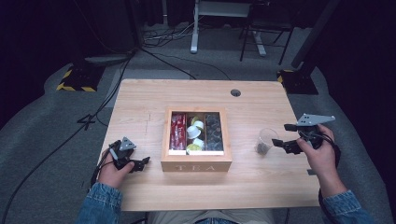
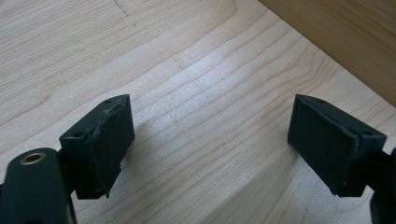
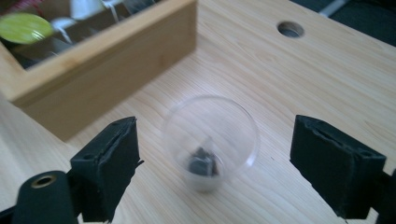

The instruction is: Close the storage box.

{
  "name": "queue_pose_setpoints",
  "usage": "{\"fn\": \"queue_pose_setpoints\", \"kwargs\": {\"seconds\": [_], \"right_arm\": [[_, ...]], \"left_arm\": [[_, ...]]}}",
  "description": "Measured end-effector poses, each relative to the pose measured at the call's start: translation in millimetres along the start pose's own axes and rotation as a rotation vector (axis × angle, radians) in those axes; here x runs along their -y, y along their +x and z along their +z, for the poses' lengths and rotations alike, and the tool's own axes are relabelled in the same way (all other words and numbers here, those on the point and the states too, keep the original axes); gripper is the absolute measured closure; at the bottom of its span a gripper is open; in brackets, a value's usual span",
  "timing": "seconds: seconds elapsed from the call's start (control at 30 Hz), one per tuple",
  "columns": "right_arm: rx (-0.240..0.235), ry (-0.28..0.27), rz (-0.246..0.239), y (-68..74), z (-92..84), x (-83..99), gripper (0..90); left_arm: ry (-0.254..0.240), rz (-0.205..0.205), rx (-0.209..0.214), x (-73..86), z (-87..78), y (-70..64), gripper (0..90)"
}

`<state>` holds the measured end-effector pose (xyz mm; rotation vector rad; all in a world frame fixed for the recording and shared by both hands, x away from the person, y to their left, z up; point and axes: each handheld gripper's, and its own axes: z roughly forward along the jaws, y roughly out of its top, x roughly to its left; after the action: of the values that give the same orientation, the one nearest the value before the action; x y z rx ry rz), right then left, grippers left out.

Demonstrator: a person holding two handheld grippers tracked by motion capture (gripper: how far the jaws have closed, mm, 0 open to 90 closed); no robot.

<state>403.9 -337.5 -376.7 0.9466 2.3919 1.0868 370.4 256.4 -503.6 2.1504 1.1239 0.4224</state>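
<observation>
A: Right gripper (image 1: pixel 280 142) sits wide apart, jaws either side of the clear plastic cup (image 3: pixel 210 140) but touching neither wall. The cup stands upright on the worktop (image 1: pixel 144 98), just right of the wooden tea box (image 1: pixel 196 165).

B: Thin-walled, see-through, probably very light. How would you take it?

A: Gently, across the mid-wall. Squeeze hard and I'd expect it to buckle or skate away; the wood looks smooth.

B: Something dark inside?

A: A small dark lump (image 3: pixel 203 164) at the bottom, too blurred to name.

B: And the left gripper (image 2: pixel 210 140)?

A: Apart too, holding nothing, low over bare pale grain beside the box's matte side.
</observation>
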Motion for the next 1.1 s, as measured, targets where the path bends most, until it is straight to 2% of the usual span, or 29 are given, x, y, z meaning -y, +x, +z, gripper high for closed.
{"fn": "queue_pose_setpoints", "kwargs": {"seconds": [0.27,0.43,0.47,0.53,0.57,0.63,0.7,0.77,0.83,0.97,1.1], "right_arm": [[0.081,0.031,0.064,-19.9,-0.1,23.0,15.8],[0.085,0.052,0.087,-30.7,3.8,39.1,16.2],[0.093,0.051,0.084,-32.7,4.3,42.8,16.4],[0.132,0.022,0.114,-34.9,6.6,53.8,17.1],[0.132,-0.004,0.132,-36.1,7.6,58.2,16.9],[0.132,-0.005,0.170,-38.2,12.3,63.0,16.5],[0.131,0.025,0.154,-40.3,16.4,67.2,19.5],[0.132,0.018,0.180,-42.0,18.9,73.0,15.4],[0.130,0.027,0.194,-44.2,23.3,79.1,17.4],[0.135,0.052,0.204,-48.4,33.8,92.4,17.1],[0.144,0.050,0.205,-50.7,40.2,102.8,17.1]], "left_arm": [[-0.001,-0.002,0.000,0.1,0.1,-0.1,15.0],[0.000,0.000,0.000,0.0,0.0,0.0,15.0],[0.000,0.000,0.000,0.0,0.0,0.0,15.0],[0.001,-0.002,-0.001,-0.1,0.1,0.0,15.0],[0.001,-0.002,-0.001,-0.2,0.2,0.1,15.0],[0.001,-0.002,-0.001,-0.4,0.4,0.1,14.9],[0.000,-0.002,0.001,-0.4,0.6,0.3,14.9],[-0.002,-0.002,0.001,-0.4,0.8,0.4,14.9],[-0.001,-0.002,0.002,-0.6,0.9,0.5,14.9],[-0.003,-0.002,0.002,-0.8,1.2,0.6,14.9],[-0.005,0.000,0.002,-1.2,1.7,0.9,14.9]]}}
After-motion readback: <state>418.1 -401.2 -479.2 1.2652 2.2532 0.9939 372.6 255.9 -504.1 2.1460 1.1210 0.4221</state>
